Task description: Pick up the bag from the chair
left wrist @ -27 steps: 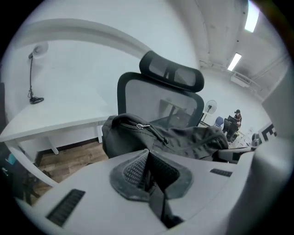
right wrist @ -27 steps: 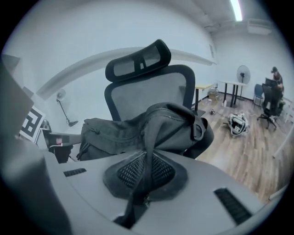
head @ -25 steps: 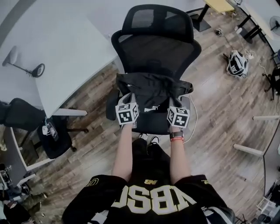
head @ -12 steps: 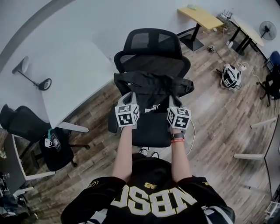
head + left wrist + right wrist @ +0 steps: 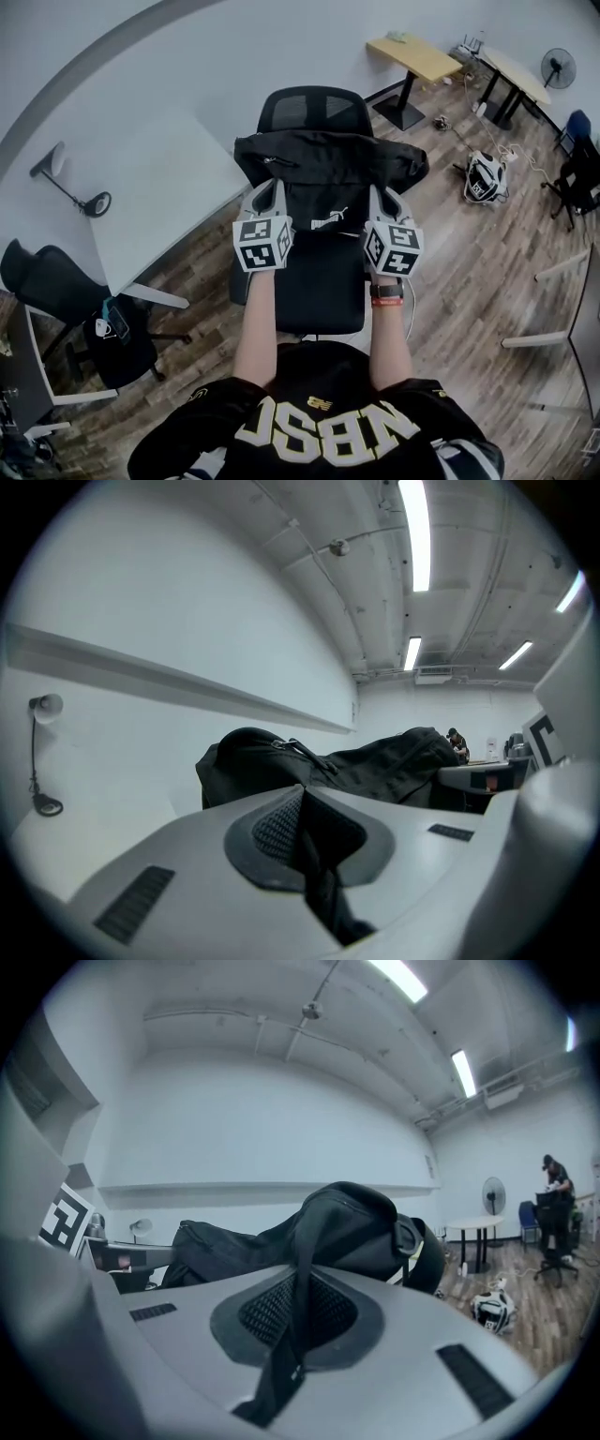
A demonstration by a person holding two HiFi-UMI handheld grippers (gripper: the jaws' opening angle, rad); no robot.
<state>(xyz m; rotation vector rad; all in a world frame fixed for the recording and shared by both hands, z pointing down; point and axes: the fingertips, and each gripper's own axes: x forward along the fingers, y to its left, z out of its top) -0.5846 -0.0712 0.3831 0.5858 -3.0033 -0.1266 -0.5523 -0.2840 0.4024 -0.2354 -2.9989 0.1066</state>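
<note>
Bag [image 5: 328, 173] held up over chair [image 5: 314, 291]; left gripper [image 5: 267, 195] and right gripper [image 5: 382, 199] each clamped tight on a black strap [image 5: 281, 1354].

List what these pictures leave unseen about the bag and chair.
- Head view: underside of the black fabric bag, hidden by its own bulk; clearance above the black mesh office chair unclear.
- Head view: chair base, hidden under its seat.
- Both gripper views: chair seat, outside the frame.
</note>
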